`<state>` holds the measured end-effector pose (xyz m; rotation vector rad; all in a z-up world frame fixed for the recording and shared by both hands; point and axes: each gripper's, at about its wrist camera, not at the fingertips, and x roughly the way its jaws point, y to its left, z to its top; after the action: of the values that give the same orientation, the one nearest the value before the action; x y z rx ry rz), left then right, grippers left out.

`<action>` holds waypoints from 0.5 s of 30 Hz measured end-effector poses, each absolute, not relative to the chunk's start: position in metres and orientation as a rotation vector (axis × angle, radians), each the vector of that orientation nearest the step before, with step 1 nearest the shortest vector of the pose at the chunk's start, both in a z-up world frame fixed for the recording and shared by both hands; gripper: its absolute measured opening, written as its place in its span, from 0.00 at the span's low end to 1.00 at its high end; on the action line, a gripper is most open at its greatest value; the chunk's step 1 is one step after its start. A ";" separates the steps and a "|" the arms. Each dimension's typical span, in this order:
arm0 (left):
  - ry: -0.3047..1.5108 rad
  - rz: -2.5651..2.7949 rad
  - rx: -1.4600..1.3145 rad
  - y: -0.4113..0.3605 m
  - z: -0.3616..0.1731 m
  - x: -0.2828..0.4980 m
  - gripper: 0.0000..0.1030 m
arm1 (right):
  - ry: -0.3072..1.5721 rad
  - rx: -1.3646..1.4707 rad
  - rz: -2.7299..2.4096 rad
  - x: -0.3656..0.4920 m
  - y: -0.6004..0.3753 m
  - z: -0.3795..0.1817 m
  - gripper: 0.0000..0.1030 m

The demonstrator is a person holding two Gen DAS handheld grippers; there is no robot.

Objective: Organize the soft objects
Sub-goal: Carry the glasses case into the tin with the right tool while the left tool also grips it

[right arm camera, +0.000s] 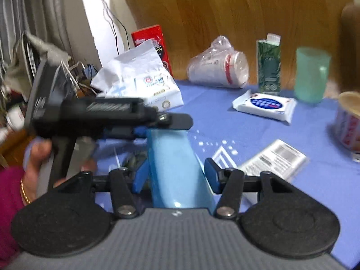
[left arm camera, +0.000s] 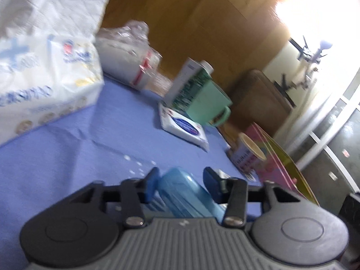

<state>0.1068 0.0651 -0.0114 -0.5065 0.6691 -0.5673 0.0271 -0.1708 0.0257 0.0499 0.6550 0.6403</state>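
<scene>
Printing on every pack blurred, nothing legible. Far left ahead of the left gripper [left arm camera: 180, 180]: large white tissue pack [left arm camera: 45, 85] with blue lettering, on blue cloth [left arm camera: 90, 157]. Further right: flat wipes packet [left arm camera: 184, 128], green carton [left arm camera: 191, 85], mint cup [left arm camera: 209, 105]. Between both grippers' spread blue fingers: glossy translucent blue case [right arm camera: 173, 171], smooth and oblong; clamped or merely straddled, cannot tell. Right gripper [right arm camera: 177, 175] likewise spread around it.

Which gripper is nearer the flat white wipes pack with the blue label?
Probably the left gripper: the flat white wipes pack lies just ahead. From the right gripper it sits farther, ahead-right.
</scene>
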 end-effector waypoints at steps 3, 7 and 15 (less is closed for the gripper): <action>0.624 -0.571 -0.416 0.053 -0.004 0.096 0.39 | 0.675 -0.019 0.599 0.011 -0.170 0.015 0.58; 0.599 -0.578 -0.306 0.033 0.003 0.079 0.39 | 0.661 -0.041 0.571 0.000 -0.173 0.012 0.56; 0.581 -0.635 -0.309 -0.009 0.028 0.069 0.38 | 0.567 -0.021 0.474 -0.031 -0.200 0.023 0.55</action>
<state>0.0691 -0.0087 0.0280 -0.3088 0.5806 -0.6351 -0.0314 -0.1997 0.0227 -0.0211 0.5674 0.4738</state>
